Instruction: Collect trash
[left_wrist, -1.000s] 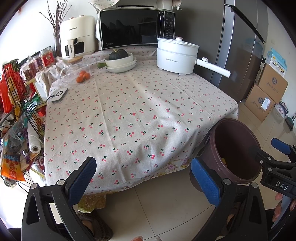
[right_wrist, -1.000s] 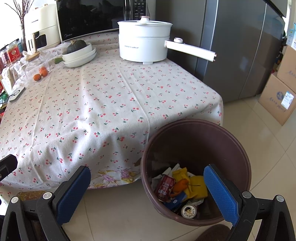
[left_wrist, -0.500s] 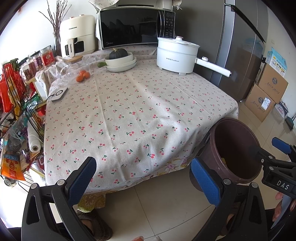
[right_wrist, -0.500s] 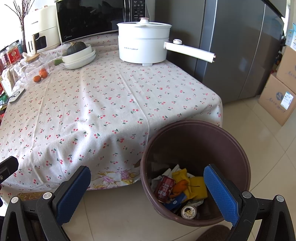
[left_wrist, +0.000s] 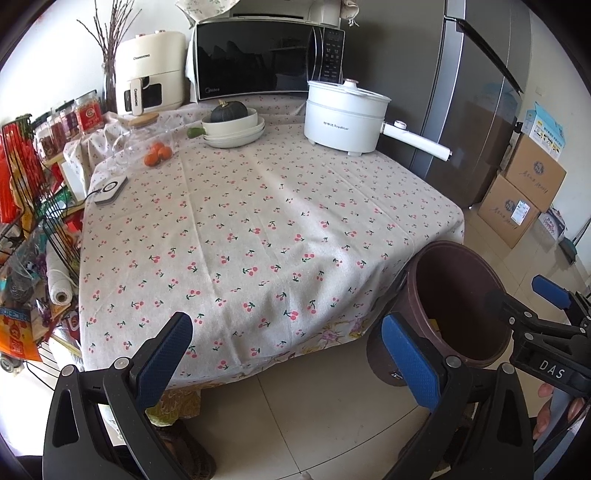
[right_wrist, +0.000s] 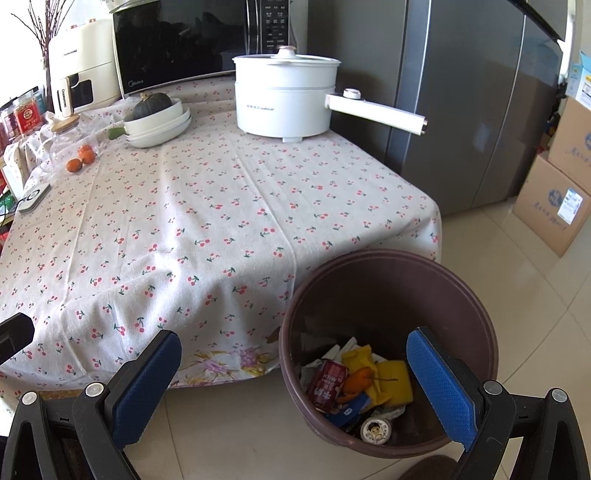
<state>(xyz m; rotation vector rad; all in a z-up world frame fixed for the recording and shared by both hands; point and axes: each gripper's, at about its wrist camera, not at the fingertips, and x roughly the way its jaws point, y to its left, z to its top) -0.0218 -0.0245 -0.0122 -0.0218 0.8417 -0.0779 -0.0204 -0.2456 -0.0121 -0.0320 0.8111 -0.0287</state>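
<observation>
A brown trash bin (right_wrist: 472, 295) stands on the floor by the table's near right corner; it also shows in the left wrist view, trash bin (left_wrist: 458, 295). Inside lie a red can (right_wrist: 328, 386), yellow wrappers (right_wrist: 391, 380), orange peel (right_wrist: 360, 378) and a can top (right_wrist: 376, 431). My right gripper (right_wrist: 295, 380) hangs open near the bin's front rim, holding nothing. Over the floor in front of the table my left gripper (left_wrist: 291, 362) is open and empty. The right gripper (left_wrist: 550, 317) appears at the right edge of the left wrist view.
The table (left_wrist: 258, 221) wears a cherry-print cloth and carries a white electric pot (left_wrist: 347, 118), stacked bowls with a squash (left_wrist: 232, 125), oranges (left_wrist: 157, 155), a microwave (left_wrist: 266, 59) and a white air fryer (left_wrist: 151, 74). A cluttered rack (left_wrist: 29, 221) stands left, a fridge (right_wrist: 461, 92) and cardboard boxes (left_wrist: 517, 199) right.
Both views have shifted only slightly; the grippers stay open and the bin's contents are the same.
</observation>
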